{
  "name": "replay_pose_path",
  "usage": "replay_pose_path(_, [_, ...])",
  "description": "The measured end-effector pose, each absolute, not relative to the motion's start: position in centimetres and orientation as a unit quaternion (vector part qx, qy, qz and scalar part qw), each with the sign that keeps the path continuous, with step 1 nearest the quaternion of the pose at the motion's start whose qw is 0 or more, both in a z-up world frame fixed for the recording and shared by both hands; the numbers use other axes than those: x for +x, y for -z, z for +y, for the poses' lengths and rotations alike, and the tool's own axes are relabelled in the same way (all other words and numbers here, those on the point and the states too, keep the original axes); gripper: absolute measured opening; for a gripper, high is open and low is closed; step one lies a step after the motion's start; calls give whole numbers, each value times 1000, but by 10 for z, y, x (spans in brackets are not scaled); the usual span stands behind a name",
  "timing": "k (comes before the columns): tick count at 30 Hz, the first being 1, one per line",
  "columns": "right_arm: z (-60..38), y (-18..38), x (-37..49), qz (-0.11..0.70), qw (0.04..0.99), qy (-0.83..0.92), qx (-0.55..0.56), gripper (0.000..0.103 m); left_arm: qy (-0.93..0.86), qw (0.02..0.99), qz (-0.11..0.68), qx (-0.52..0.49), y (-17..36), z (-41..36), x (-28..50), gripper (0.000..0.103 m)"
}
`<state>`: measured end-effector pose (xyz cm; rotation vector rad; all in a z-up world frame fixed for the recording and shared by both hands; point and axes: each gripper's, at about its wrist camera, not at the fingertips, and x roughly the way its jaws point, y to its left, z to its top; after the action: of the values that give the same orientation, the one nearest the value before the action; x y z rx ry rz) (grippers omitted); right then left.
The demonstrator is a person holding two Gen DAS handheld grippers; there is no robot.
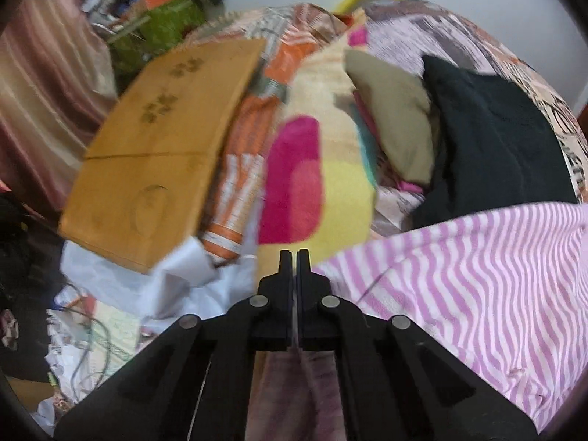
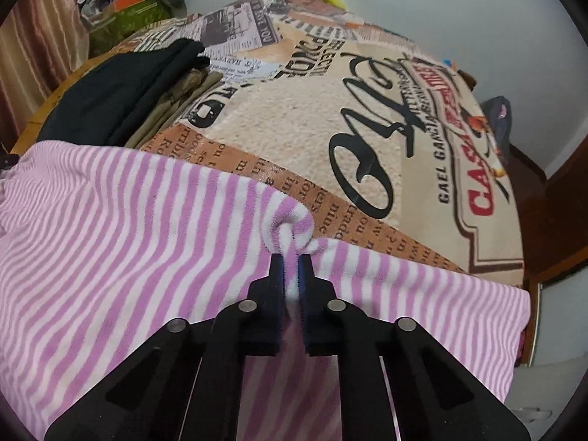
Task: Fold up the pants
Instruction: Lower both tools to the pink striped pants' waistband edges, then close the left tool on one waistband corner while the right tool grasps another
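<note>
The pink-and-white striped pants (image 2: 128, 239) lie spread on a printed blanket (image 2: 367, 128). In the left wrist view the pants (image 1: 459, 294) fill the lower right. My right gripper (image 2: 290, 257) is shut on a bunched fold of the pants along their far edge, and striped cloth bulges out above the fingertips. My left gripper (image 1: 294, 253) is shut at the pants' left edge. A pale sliver of cloth shows between its jaws and pinkish fabric hangs below them. This view is blurred.
A folded black garment (image 1: 488, 139) and an olive one (image 1: 397, 117) lie stacked beyond the pants. A cardboard box (image 1: 158, 154) rests at the left on a colourful blanket (image 1: 323, 147). Cables and papers (image 1: 84, 330) clutter the lower left. A striped curtain (image 1: 44, 92) hangs at the far left.
</note>
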<state>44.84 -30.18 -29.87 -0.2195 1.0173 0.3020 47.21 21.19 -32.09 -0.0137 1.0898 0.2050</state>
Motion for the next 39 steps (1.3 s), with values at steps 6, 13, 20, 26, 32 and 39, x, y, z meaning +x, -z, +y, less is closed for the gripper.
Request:
replay_pose_path(6, [-304,275,451,438,886,-112,-102,5,-130,863,487,-12,291,237,477,0])
replay_pose_path(13, [-300,264,456,428,891,-112,-107,5,-86,841,531,-55,312,237,482,36])
replay_pose_path(20, [-310,271,444,436,889,-123,-70,5,-53,808,586,-40,356,206,483,72])
replay_pose_path(26, [-309,276,438,436,888,-123,-75,5,-57,812,579,-40,366,204,485,31])
replay_pose_path(32, [-308,270,438,419,897,-114,-81,5,-77,841,536,9,337,197,480,17])
replay_pose_path(39, [-309,236,444,373,922,-70,-84,0,-91,874,478,6,278,207,487,14])
